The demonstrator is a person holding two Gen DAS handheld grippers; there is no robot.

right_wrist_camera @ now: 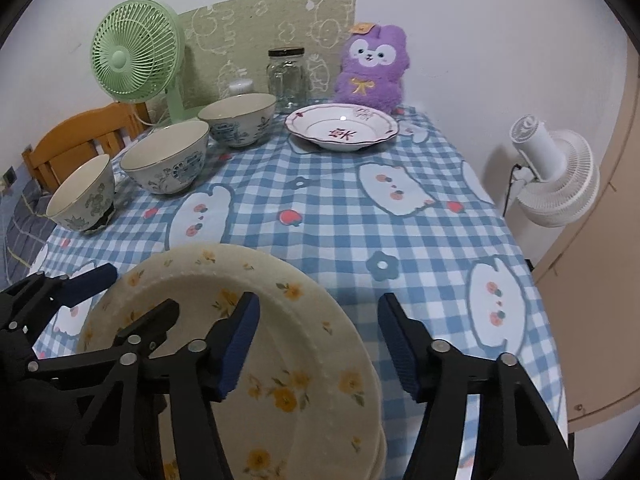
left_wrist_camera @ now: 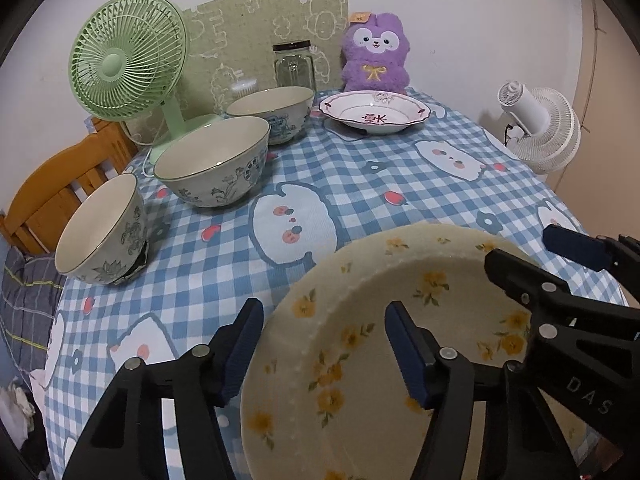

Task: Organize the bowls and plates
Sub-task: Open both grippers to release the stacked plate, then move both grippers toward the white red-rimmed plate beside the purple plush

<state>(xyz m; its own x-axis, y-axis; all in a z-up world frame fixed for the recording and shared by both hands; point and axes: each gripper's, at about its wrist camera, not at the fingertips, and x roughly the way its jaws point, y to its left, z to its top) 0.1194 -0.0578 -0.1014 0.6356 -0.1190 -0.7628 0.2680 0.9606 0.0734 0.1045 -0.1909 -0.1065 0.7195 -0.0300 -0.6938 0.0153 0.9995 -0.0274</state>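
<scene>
A cream plate with yellow flowers lies at the near edge of the checked table; a second rim shows beneath it in the right wrist view. My left gripper straddles its left rim, open, pads not pressing. My right gripper straddles the right rim, also open. Three patterned bowls stand in a row on the left: small, middle, far. A white plate with a pink rim sits at the back.
At the back stand a green fan, a glass jar and a purple plush toy. A white fan is off the table's right side, a wooden chair off its left. The blue checked cloth lies between the plates.
</scene>
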